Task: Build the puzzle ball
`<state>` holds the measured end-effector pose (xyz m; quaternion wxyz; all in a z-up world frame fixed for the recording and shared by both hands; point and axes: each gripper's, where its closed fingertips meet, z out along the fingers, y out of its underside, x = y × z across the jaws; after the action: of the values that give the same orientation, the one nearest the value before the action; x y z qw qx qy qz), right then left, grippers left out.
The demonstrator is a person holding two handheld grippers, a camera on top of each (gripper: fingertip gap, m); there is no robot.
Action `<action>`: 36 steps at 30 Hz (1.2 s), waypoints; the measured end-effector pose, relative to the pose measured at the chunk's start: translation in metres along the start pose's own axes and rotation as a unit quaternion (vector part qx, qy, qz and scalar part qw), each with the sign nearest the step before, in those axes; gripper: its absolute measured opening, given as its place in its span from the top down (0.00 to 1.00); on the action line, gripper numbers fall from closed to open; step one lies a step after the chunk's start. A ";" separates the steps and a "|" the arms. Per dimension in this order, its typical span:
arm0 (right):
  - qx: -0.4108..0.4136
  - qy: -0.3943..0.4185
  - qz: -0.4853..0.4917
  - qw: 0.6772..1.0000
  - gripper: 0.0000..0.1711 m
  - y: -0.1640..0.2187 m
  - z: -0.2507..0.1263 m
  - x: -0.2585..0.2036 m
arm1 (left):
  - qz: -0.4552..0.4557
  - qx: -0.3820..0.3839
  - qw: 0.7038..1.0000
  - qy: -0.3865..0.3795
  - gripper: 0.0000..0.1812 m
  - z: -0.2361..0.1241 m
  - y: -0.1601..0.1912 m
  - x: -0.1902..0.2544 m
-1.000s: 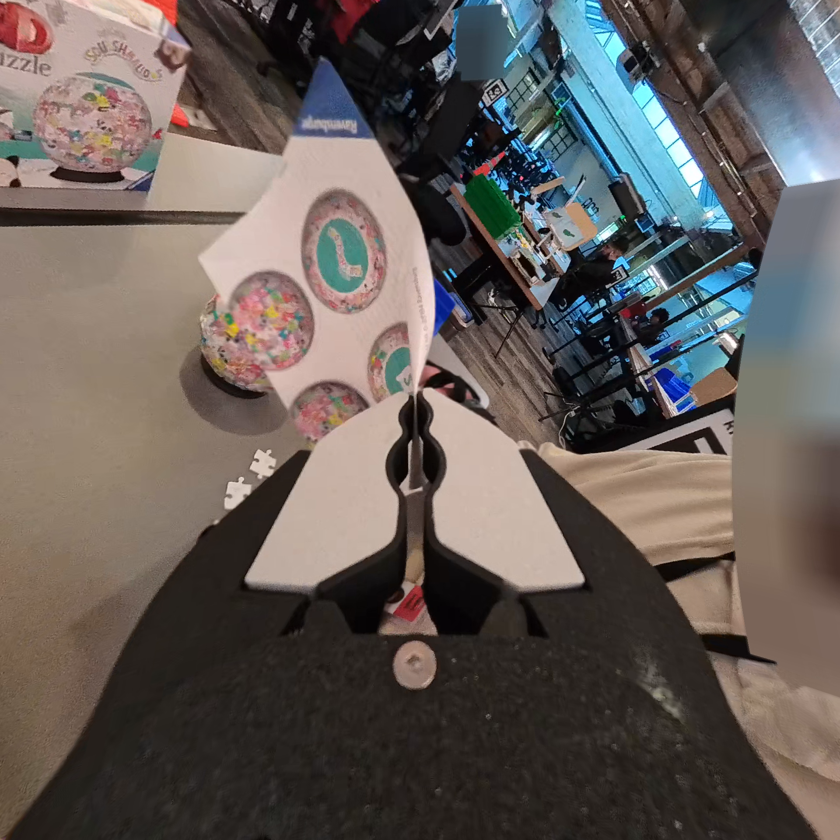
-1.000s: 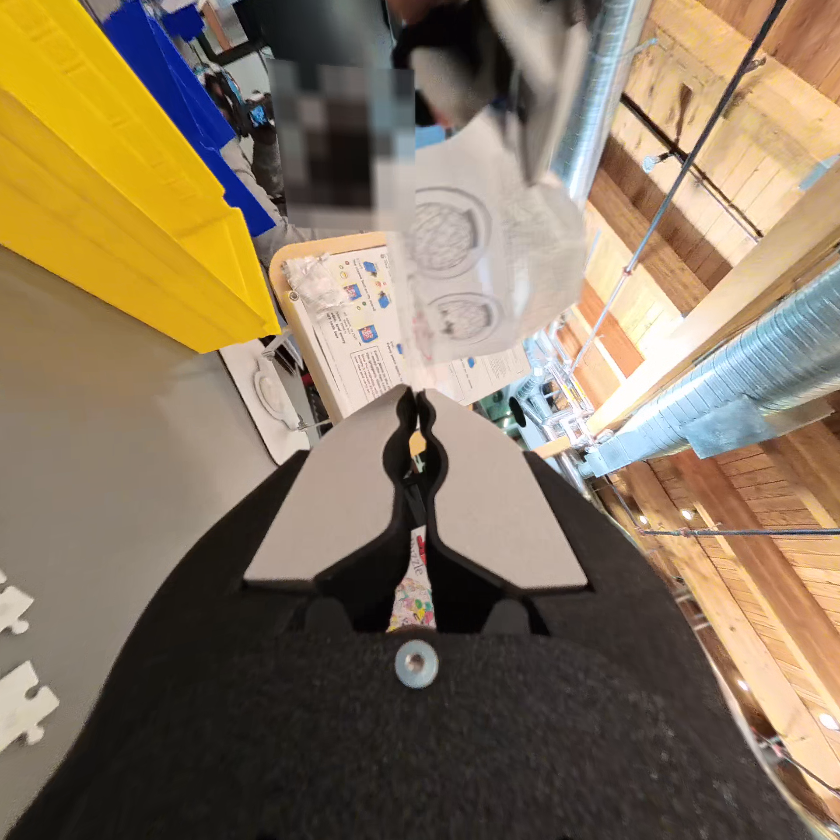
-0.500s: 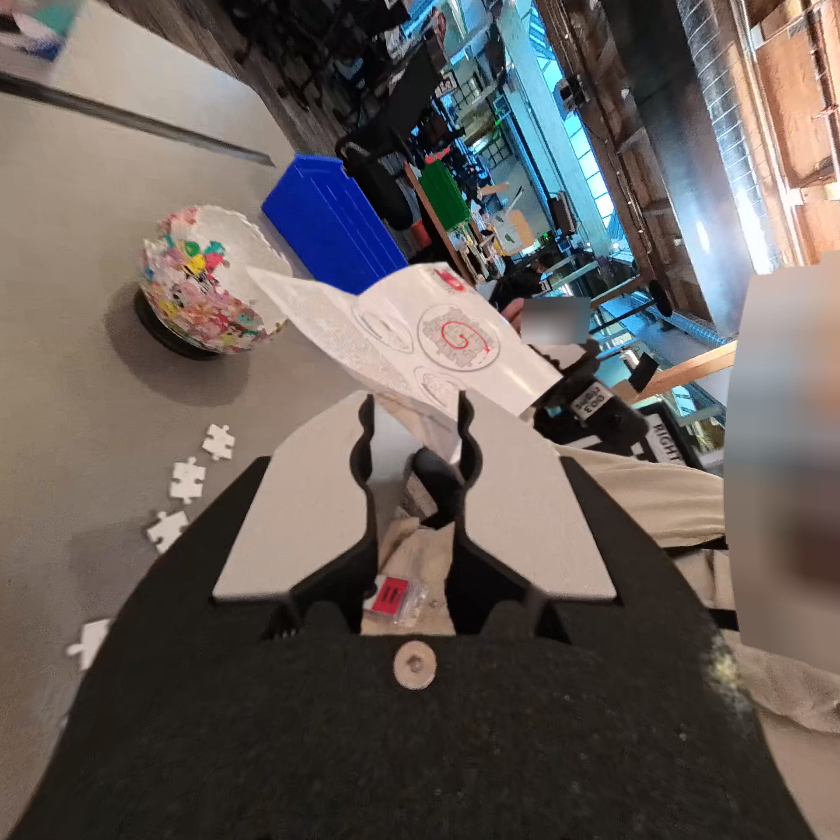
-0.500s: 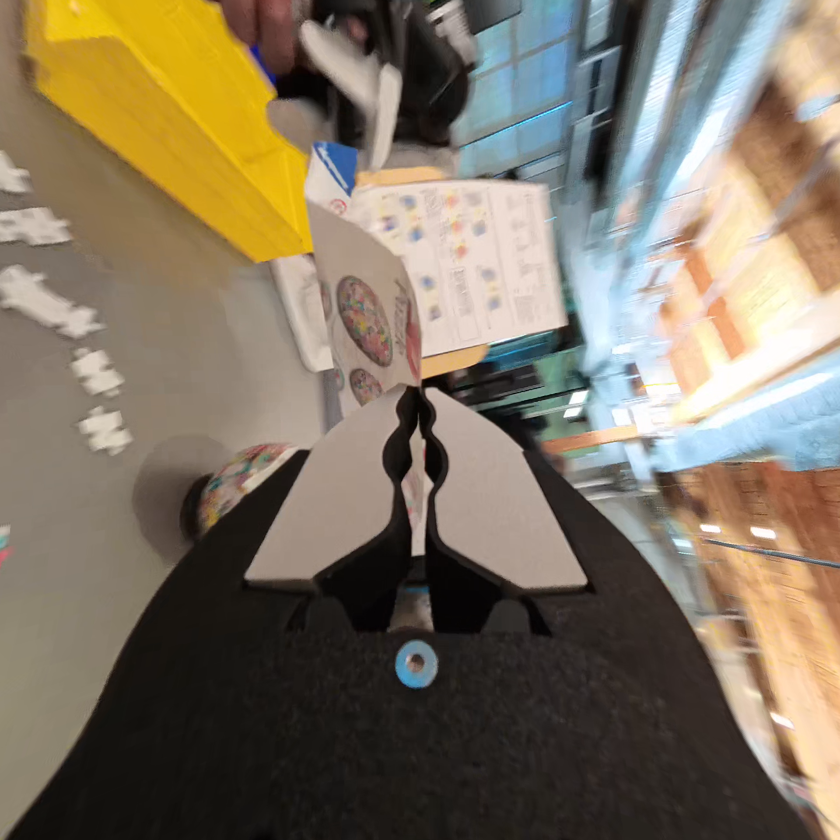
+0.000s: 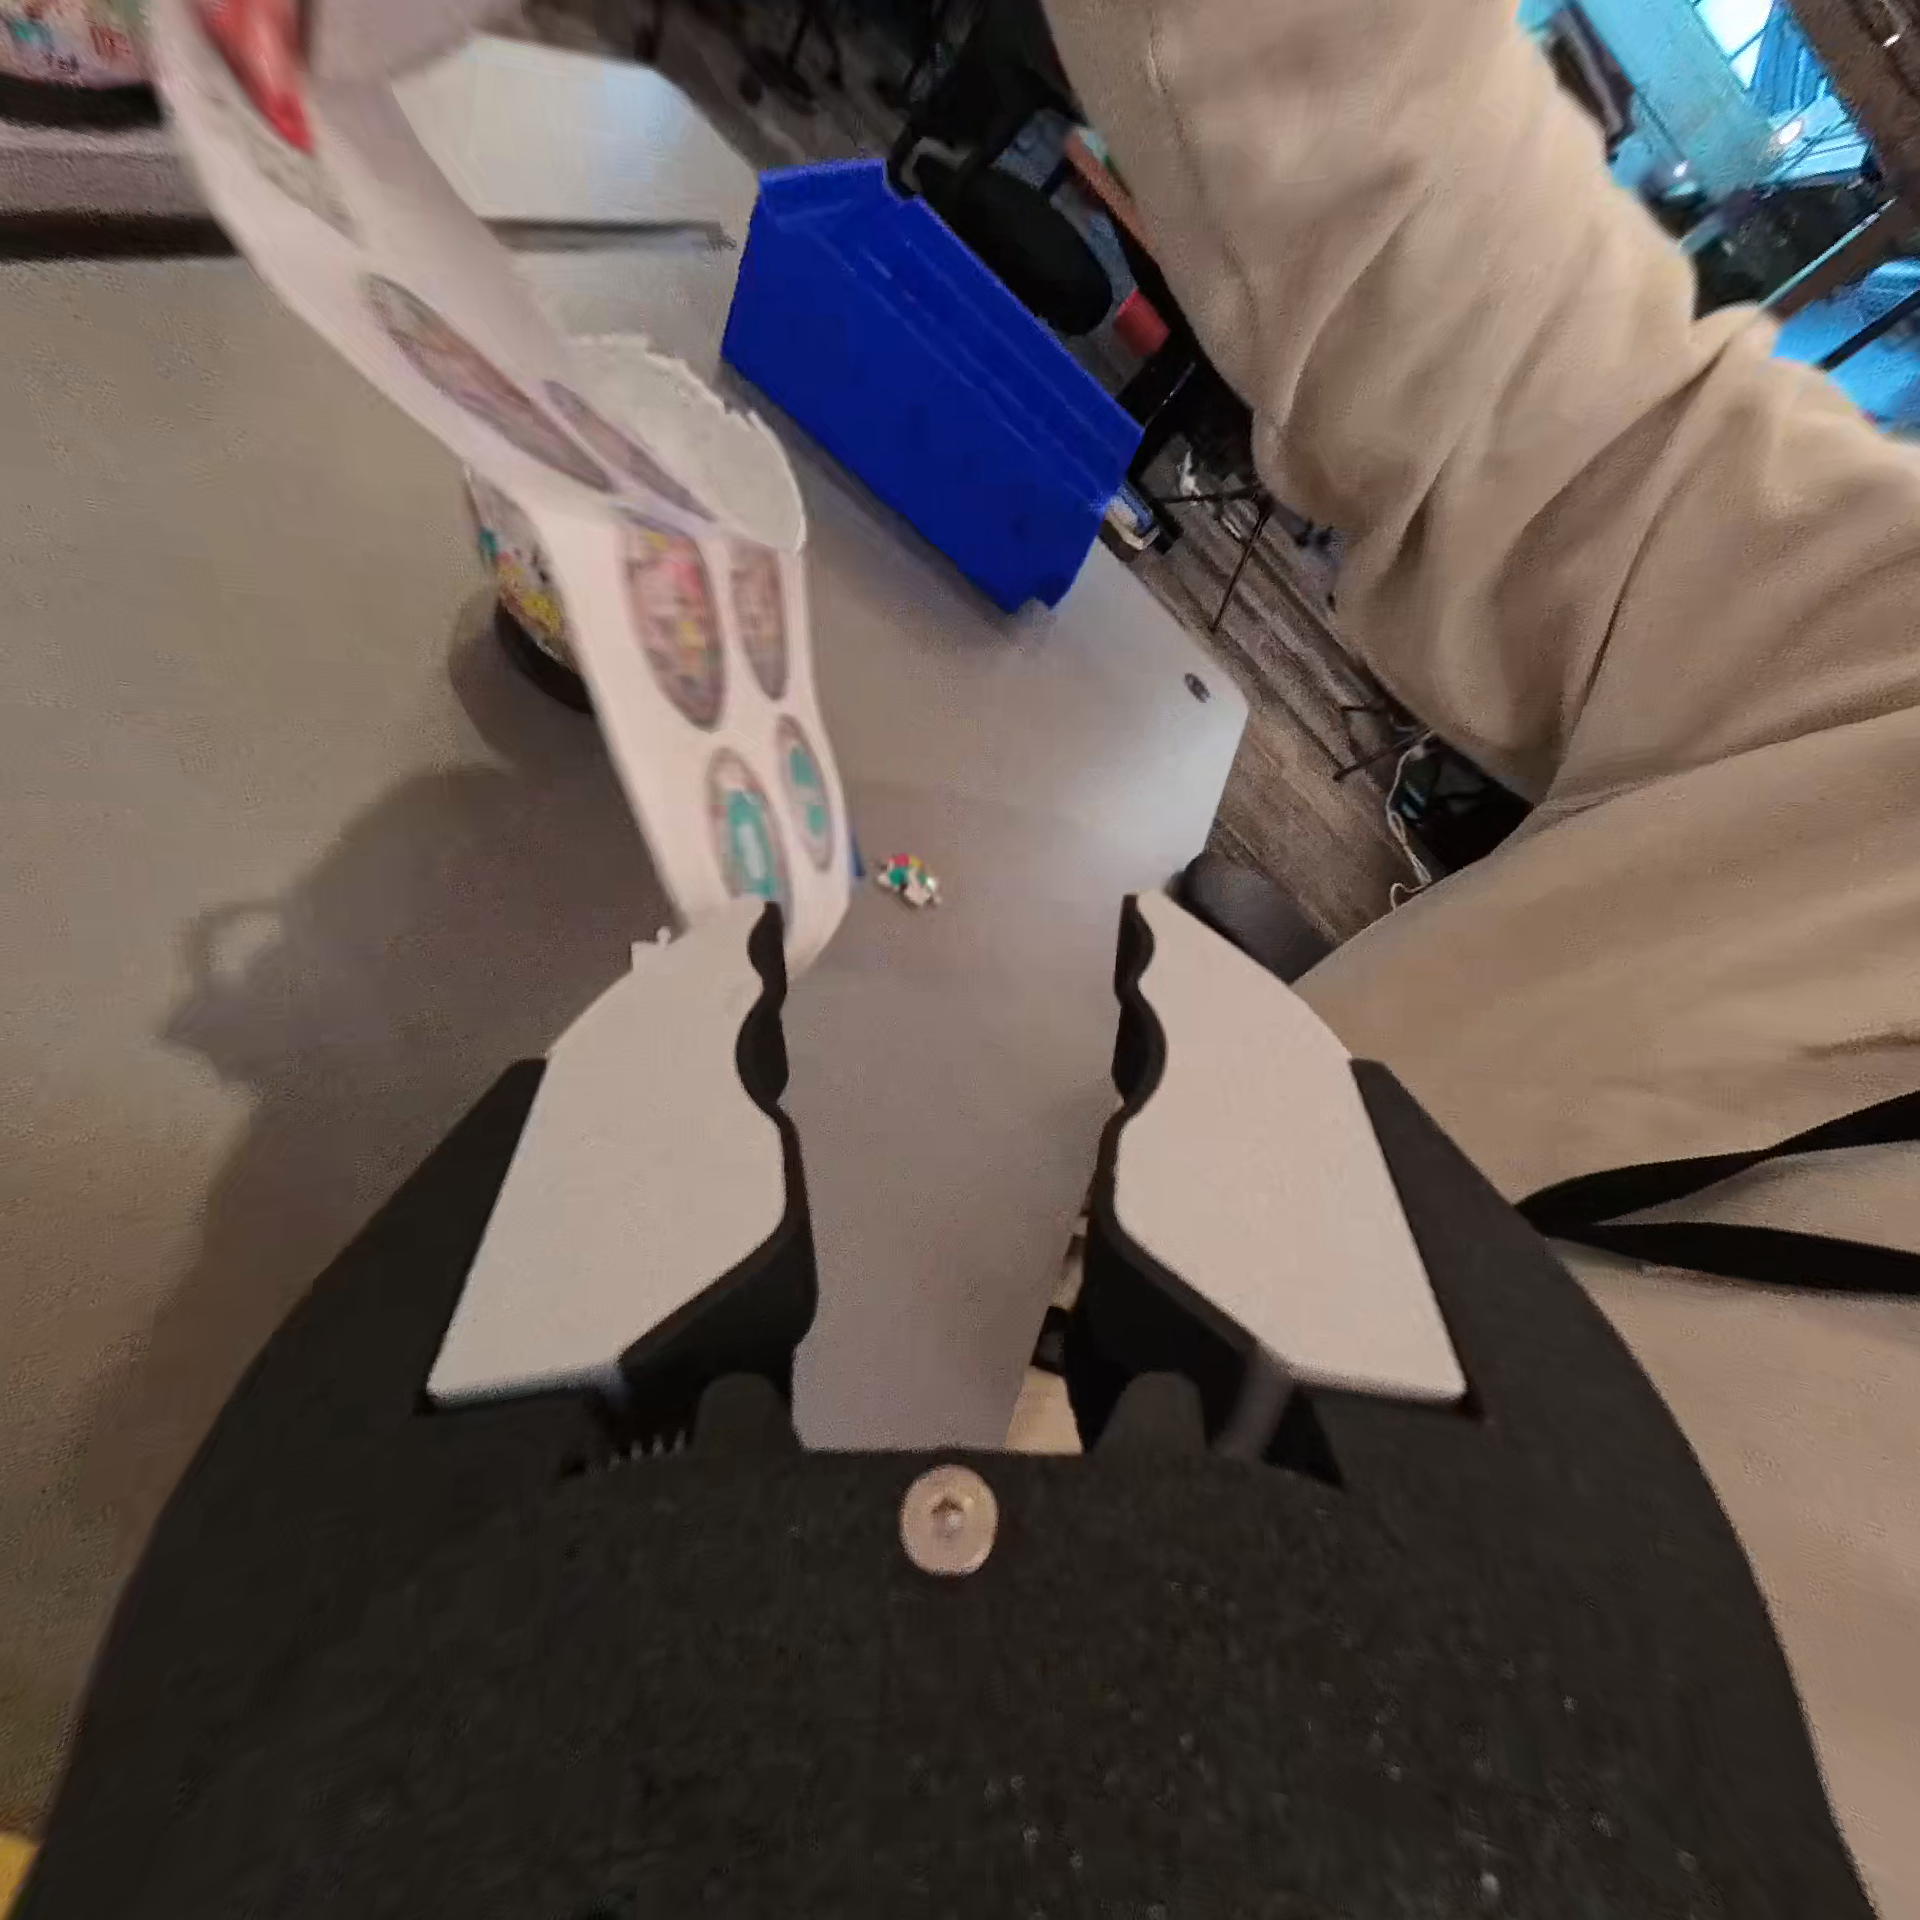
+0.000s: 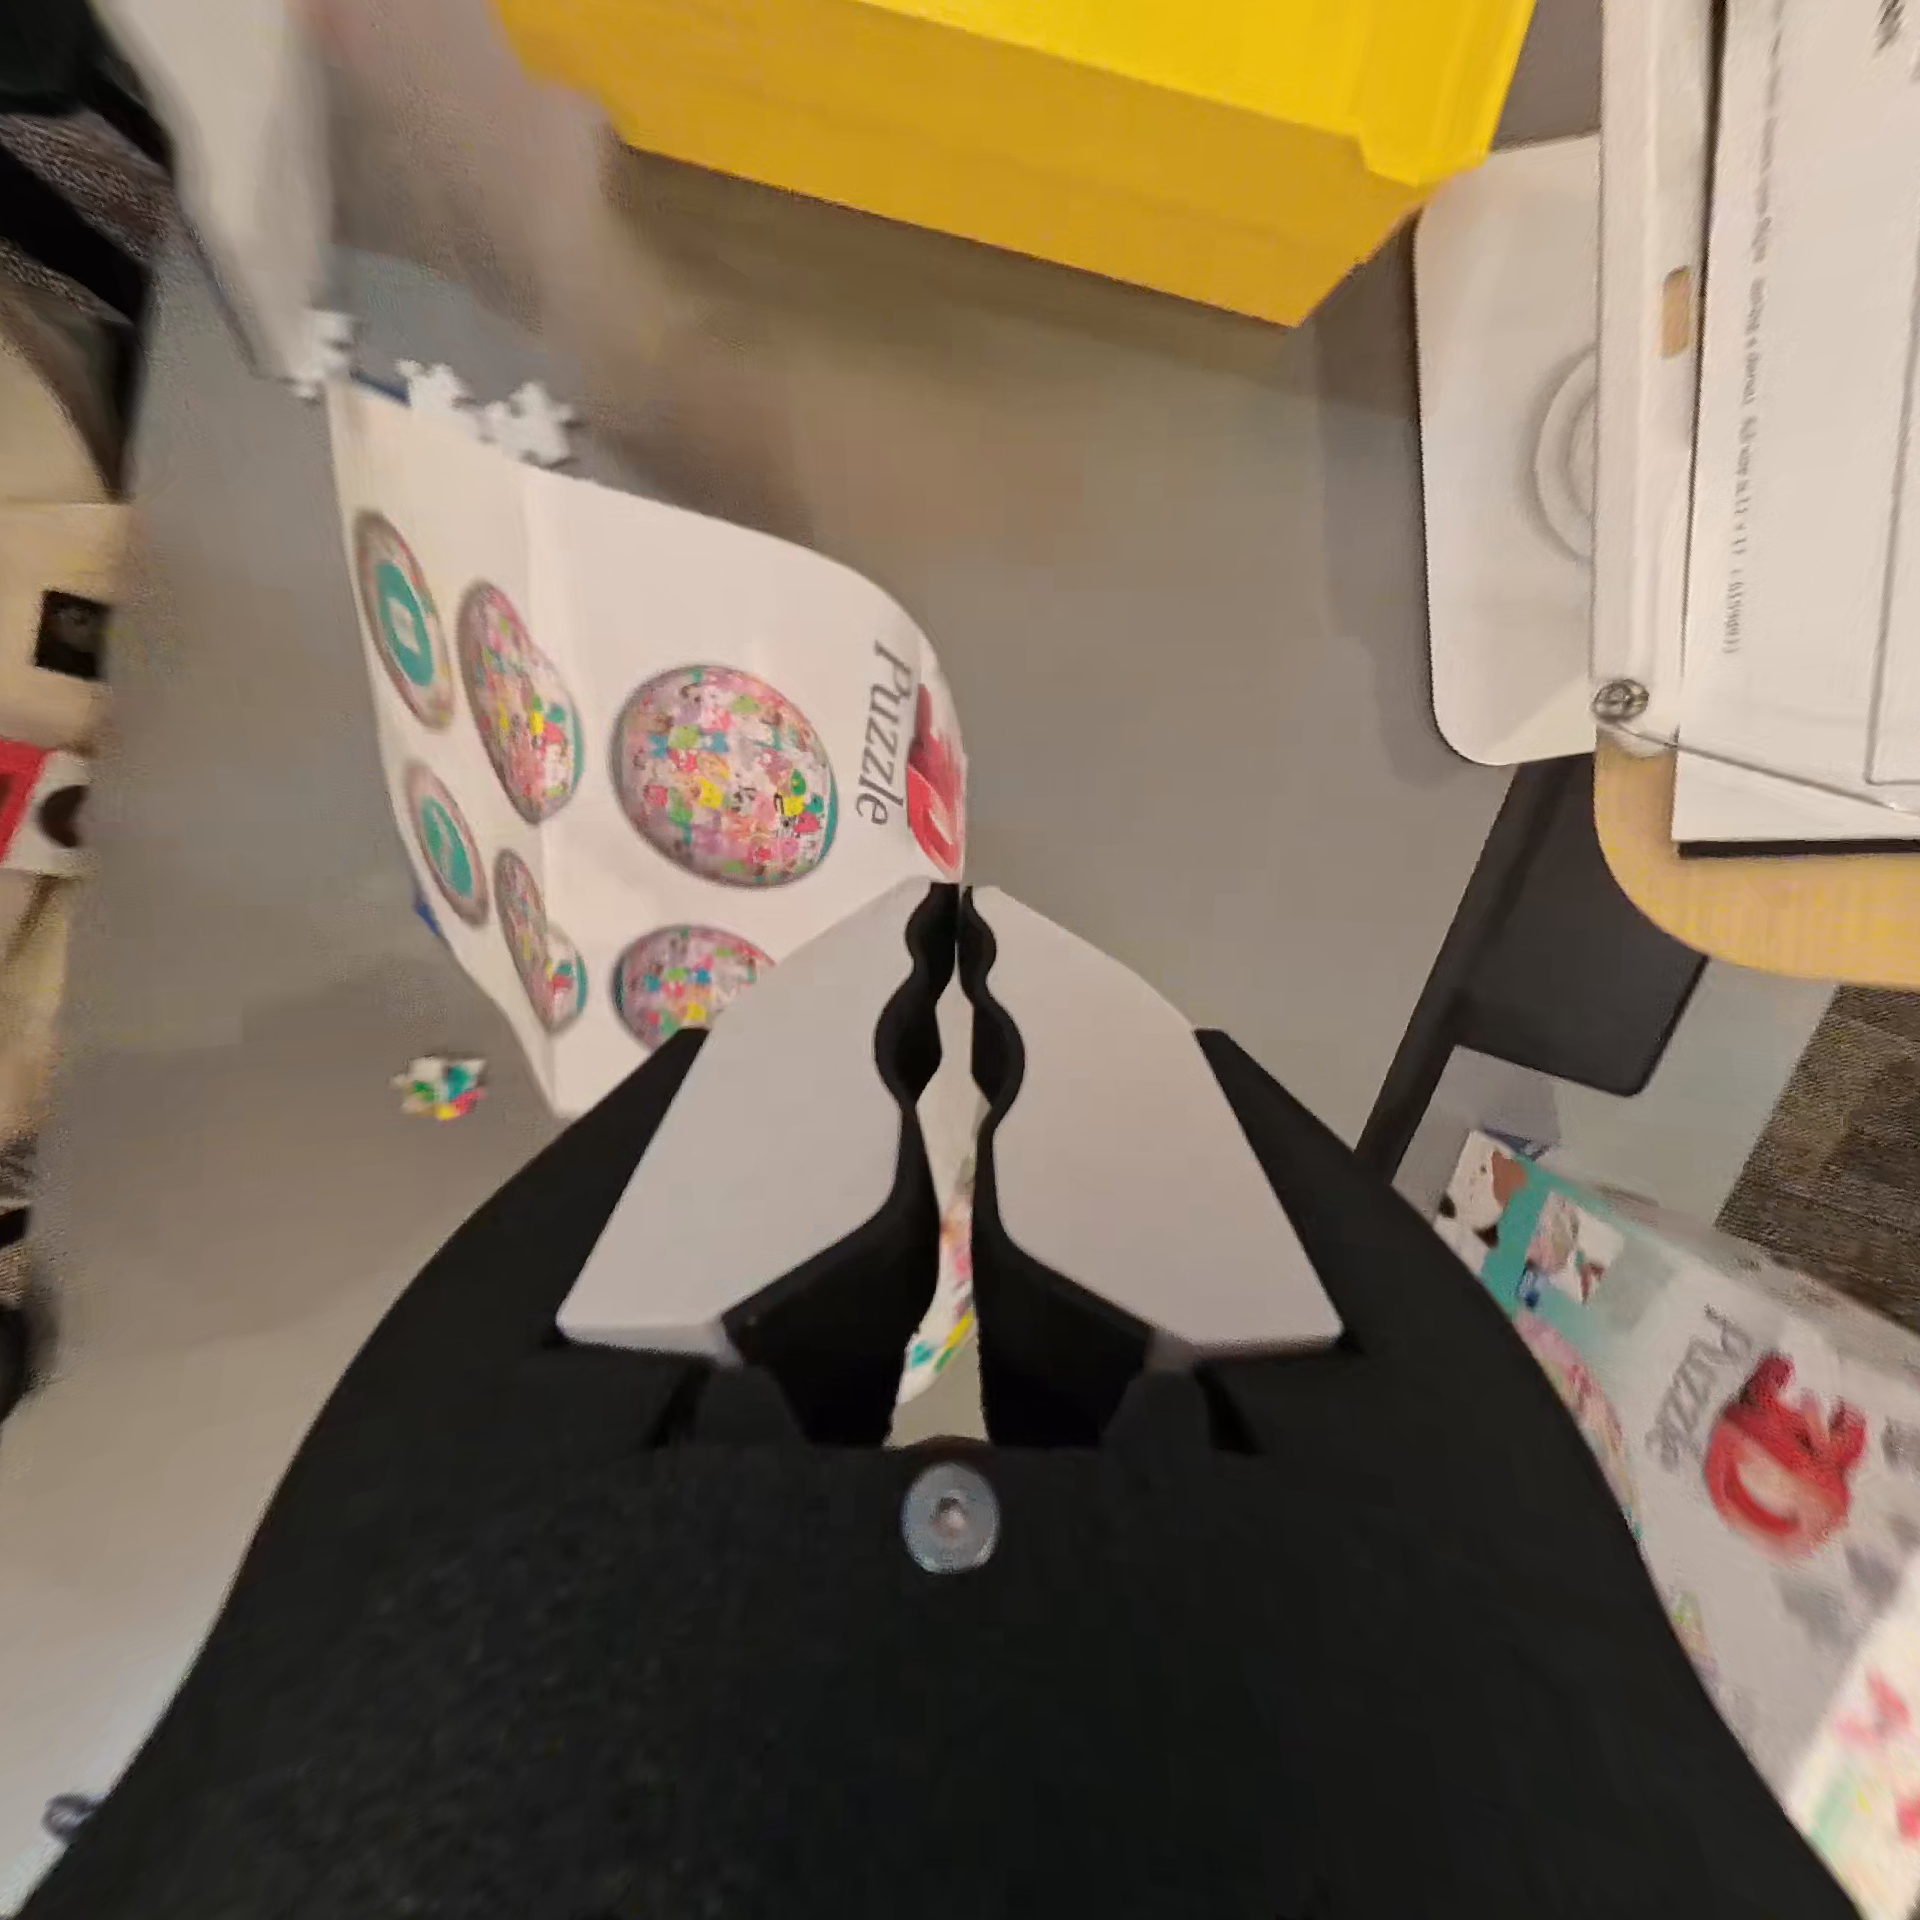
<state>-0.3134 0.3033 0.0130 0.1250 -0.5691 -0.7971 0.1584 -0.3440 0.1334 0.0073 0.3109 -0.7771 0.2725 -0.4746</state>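
While my right gripper (image 6: 954, 896) has its jaws closed on the instruction leaflet (image 6: 665, 748), pinching the sheet near its printed edge, my left gripper (image 5: 943, 920) has its jaws spread wide with only bare tabletop (image 5: 187, 582) between them. The leaflet curls away from my right jaws and bends down towards the tabletop, its pictures of coloured spheres facing up. In the left wrist view the same sheet (image 5: 717, 665) hangs in front of my left finger, just beside its tip, and I cannot tell whether they touch. Behind the sheet I see the half-built puzzle ball (image 5: 520, 582) on its dark stand, mostly hidden, with its jagged white rim showing above the paper. One loose coloured puzzle piece (image 5: 908, 879) lies on the tabletop just ahead of my left jaws; it shows in the right wrist view too (image 6: 442, 1086), near the leaflet's lower corner. A few white, face-down pieces (image 6: 520, 421) sit at the leaflet's far edge. A blue bin (image 5: 914, 416) stands beyond the ball, a yellow bin (image 6: 1039, 135) across the tabletop, and the puzzle box (image 6: 1704, 1455) lies blurred at my right
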 end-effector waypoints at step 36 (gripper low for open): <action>0.189 0.397 0.178 0.880 0.91 0.143 -0.124 -0.039 | -0.024 -0.158 0.885 -0.436 1.00 0.115 0.002 -0.281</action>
<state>-0.1298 0.3234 0.0699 0.5063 -0.6818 -0.5210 0.0861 -0.3524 0.3601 -0.1949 0.2600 -0.9508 0.1622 -0.0454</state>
